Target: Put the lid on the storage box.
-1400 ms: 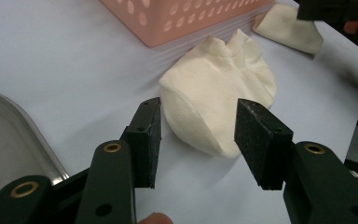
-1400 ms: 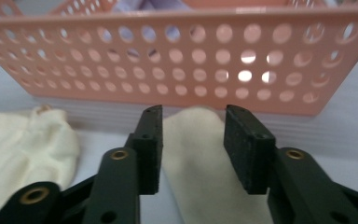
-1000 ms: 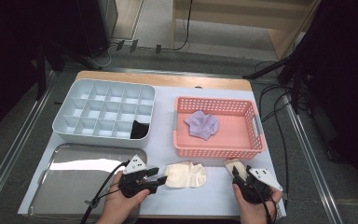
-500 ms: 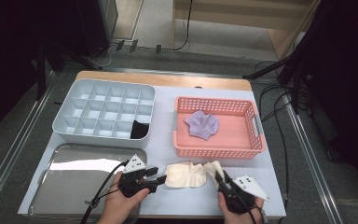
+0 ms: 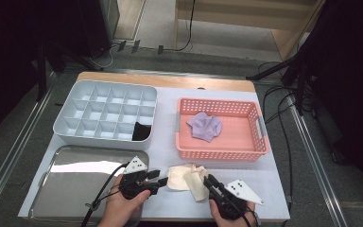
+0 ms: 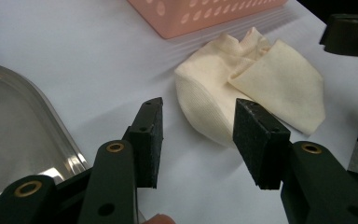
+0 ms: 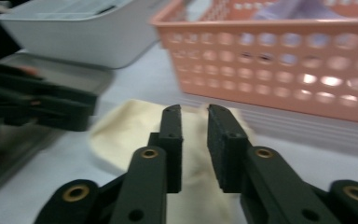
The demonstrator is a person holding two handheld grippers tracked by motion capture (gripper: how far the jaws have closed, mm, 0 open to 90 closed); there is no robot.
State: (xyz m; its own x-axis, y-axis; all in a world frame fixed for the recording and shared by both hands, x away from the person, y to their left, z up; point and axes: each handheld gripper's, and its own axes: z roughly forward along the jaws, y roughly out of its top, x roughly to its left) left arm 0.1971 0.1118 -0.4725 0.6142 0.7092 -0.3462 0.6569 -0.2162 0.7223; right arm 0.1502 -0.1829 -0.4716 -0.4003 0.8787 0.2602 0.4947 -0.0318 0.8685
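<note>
**Cream sock folded at the table's near edge**

The white table (image 5: 165, 142) carries four big things. The steel tray (image 5: 71, 184) lies at seven o'clock, the grey divided organizer (image 5: 106, 113) at ten o'clock with a black item (image 5: 142, 132) in its near right cell. The pink basket (image 5: 222, 130) sits at two o'clock and holds a crumpled lilac cloth (image 5: 204, 126).

The cream sock (image 5: 189, 178) lies at six o'clock, just in front of the basket, with one end folded over the rest of it.

The left gripper (image 5: 158, 180) lies at the sock's nine o'clock side; in the left gripper view its jaws stand apart on either side of the sock's rounded end (image 6: 205, 112) without pressing it. The right gripper (image 5: 209, 181) comes in from five o'clock. Its jaws have just been closing, and in the right gripper view a narrow gap remains between the pads (image 7: 172, 140), with sock cloth (image 7: 126, 135) seen behind them; whether they pinch a fold I cannot tell.
</note>
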